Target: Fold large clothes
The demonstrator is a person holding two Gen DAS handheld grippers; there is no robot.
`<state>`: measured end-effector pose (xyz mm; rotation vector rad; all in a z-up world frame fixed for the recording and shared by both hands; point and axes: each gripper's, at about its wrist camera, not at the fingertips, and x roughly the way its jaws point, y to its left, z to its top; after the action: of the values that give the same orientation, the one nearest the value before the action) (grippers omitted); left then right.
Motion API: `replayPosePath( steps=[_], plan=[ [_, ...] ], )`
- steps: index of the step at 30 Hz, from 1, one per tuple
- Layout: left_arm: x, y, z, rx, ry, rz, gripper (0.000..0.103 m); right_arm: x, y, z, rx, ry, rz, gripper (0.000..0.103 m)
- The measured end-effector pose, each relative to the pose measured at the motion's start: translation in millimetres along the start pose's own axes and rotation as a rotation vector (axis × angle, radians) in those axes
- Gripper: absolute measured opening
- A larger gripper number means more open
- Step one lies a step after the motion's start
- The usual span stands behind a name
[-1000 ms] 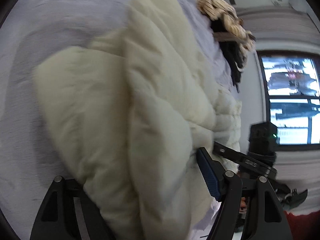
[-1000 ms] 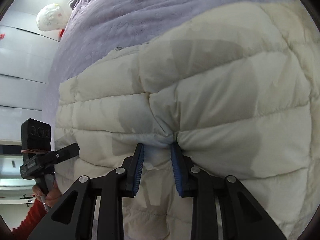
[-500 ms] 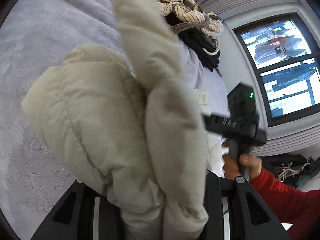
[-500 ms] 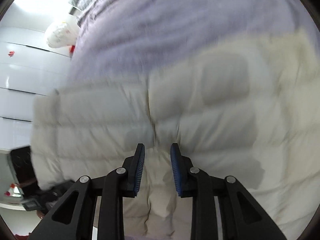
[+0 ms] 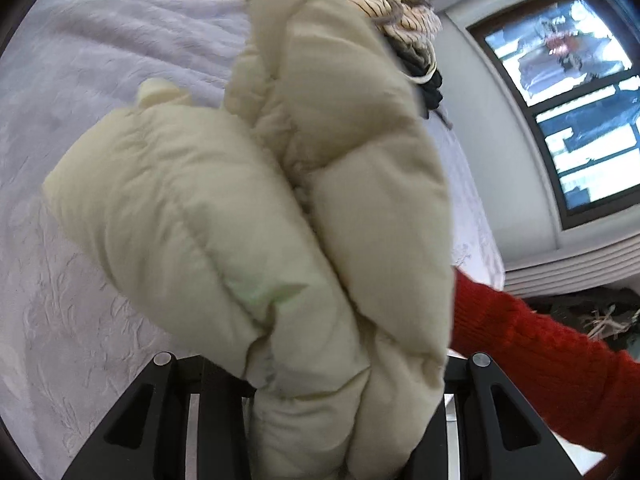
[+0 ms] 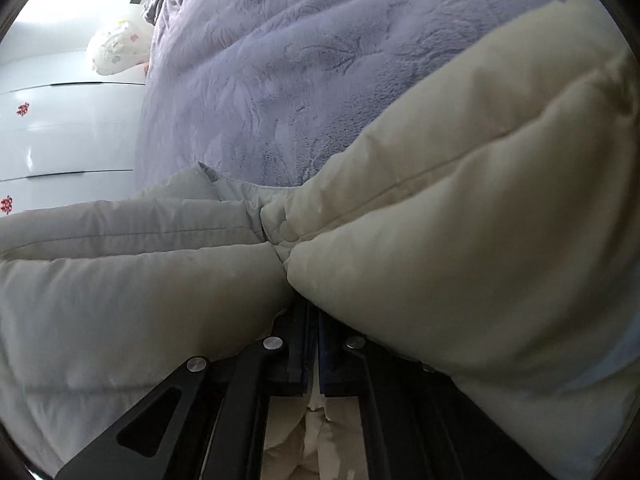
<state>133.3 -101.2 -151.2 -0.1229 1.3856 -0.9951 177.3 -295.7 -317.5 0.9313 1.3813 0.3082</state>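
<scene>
The left gripper point(image 5: 320, 420) had its jaws spread wide around a thick bunch of the cream puffy jacket point(image 5: 280, 208). The right gripper point(image 6: 314, 344) pinched the jacket's seam, jaws nearly together. Behind lay the lilac bed point(image 6: 320, 60); upper right, a clothes pile point(image 5: 404, 28) and window point(image 5: 572, 92).

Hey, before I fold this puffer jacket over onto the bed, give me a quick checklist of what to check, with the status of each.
1. Left gripper holds the cream puffer jacket: ok, thick bundle between its fingers.
2. Right gripper pinches jacket fabric: ok, jaws nearly closed on a seam.
3. Jacket hanging flat: not ok, bunched.
4. Lavender bedspread free ahead: ok.
5. Pile of clothes out of the way: cannot tell.
</scene>
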Motion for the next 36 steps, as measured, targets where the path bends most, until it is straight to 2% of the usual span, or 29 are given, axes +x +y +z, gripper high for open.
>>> replayPosePath(
  steps=[3, 6, 8, 11, 13, 14, 17, 20, 22, 23, 24, 26, 27, 29, 32, 36],
  plan=[
    [3.8, -6.5, 3.8, -0.011, 0.028, 0.019, 0.037, -25.0, 8.9, 0.1, -0.015, -0.008, -0.008, 0.002],
    [5.0, -9.8, 3.2, -0.007, 0.044, 0.045, 0.037, -82.4, 19.4, -14.7, -0.1, -0.088, -0.033, 0.002],
    [7.0, -14.5, 5.3, -0.013, 0.051, 0.058, 0.037, -121.6, 16.9, -32.9, -0.134, -0.157, -0.103, 0.007],
    [13.4, -25.5, 12.8, -0.013, 0.059, 0.081, 0.037, -174.3, -8.1, -76.7, -0.137, -0.259, -0.28, 0.007],
    [22.1, -34.9, 16.8, -0.011, 0.081, 0.094, 0.037, -191.2, -33.8, -101.7, -0.095, -0.3, -0.334, 0.007],
    [22.7, -33.6, 16.1, -0.01, 0.091, 0.099, 0.037, -191.7, -41.8, -106.3, -0.077, -0.303, -0.335, 0.007],
    [27.5, -39.6, 15.9, 0.009, 0.116, 0.123, 0.037, -186.9, -87.1, -124.4, 0.044, -0.281, -0.259, 0.007],
    [37.1, -61.4, 20.2, 0.051, 0.143, 0.125, 0.037, -167.4, -113.2, -124.7, 0.111, -0.286, -0.123, 0.007],
    [44.9, -76.5, 21.6, 0.075, 0.162, 0.103, 0.039, -152.5, -119.1, -127.0, 0.136, -0.277, -0.074, 0.007],
    [50.4, -85.0, 21.9, 0.084, 0.175, 0.079, 0.049, -145.2, -124.8, -124.0, 0.15, -0.268, -0.043, 0.007],
    [56.5, -95.2, 22.1, 0.096, 0.185, 0.043, 0.051, -137.8, -129.5, -120.7, 0.164, -0.26, -0.001, 0.007],
    [67.4, -110.7, 22.5, 0.126, 0.197, 0.015, 0.053, -126.6, -134.7, -115.4, 0.178, -0.248, 0.058, 0.007],
    [75.5, -119.8, 22.2, 0.145, 0.208, -0.005, 0.053, -122.2, -135.1, -112.3, 0.179, -0.246, 0.07, 0.007],
    [89.1, -128.9, 21.0, 0.143, 0.232, -0.064, 0.067, -118.1, -139.1, -108.8, 0.175, -0.233, 0.091, 0.007],
    [106.6, -137.9, 20.0, 0.119, 0.237, -0.148, 0.068, -111.1, -142.2, -103.9, 0.17, -0.219, 0.109, 0.007],
    [119.0, -138.7, 15.1, 0.133, 0.229, -0.143, 0.068, -119.3, -156.7, -105.0, 0.207, -0.21, 0.155, 0.007]
  ],
)
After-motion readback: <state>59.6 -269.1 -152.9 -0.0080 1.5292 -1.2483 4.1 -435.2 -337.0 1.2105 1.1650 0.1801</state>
